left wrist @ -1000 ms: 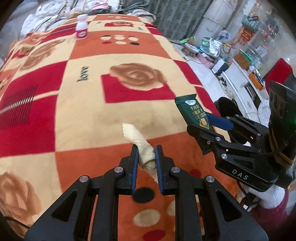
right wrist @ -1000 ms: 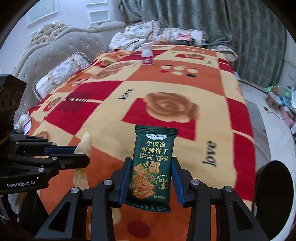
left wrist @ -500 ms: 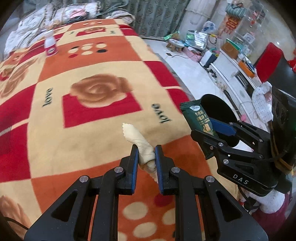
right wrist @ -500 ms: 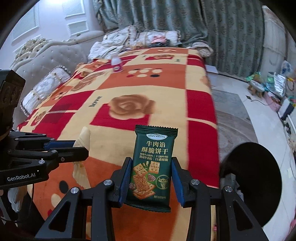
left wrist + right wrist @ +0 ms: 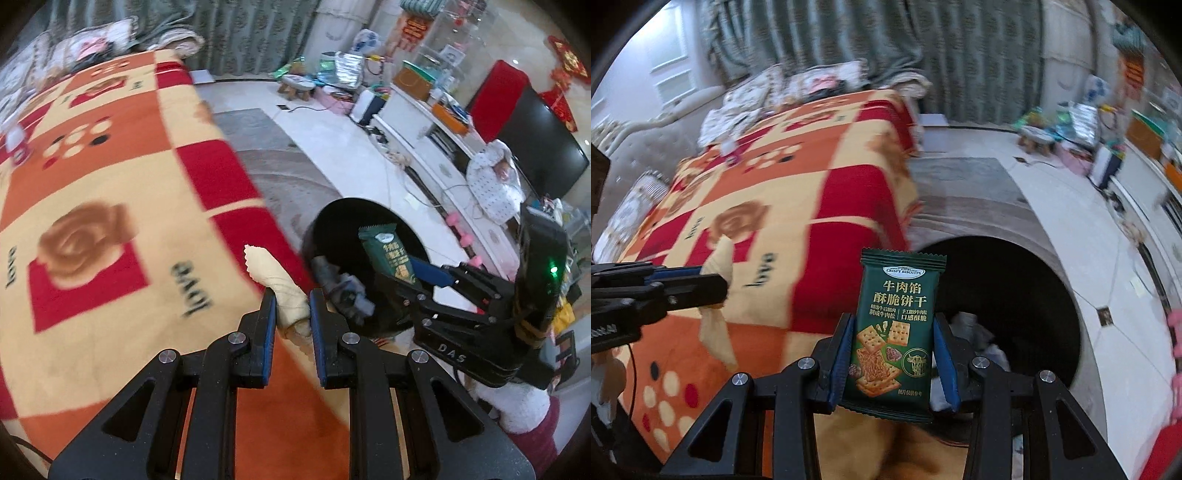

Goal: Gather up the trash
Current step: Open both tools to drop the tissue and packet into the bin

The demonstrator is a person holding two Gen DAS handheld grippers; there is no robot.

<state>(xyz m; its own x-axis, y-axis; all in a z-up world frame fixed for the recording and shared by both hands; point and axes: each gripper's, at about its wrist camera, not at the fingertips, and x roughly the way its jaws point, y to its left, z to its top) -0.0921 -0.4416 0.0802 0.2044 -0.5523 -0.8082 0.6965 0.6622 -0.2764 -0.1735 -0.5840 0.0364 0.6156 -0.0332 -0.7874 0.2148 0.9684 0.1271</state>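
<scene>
Tongs swung off bed (image 5: 110,192) toward bin (image 5: 1015,280). Left tongs (image 5: 291,306) clamped on tissue (image 5: 275,280), beside bin rim. Right tongs (image 5: 894,354) gripped biscuit pack (image 5: 895,332), above bin mouth. Bottle (image 5: 14,142) left on bed. Drop likely next.

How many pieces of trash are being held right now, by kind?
Green crispy-biscuit foil packet, in the right hand-held gripper: 1
Crumpled cream paper wrapper, in the left hand-held gripper: 1
Total: 2
</scene>
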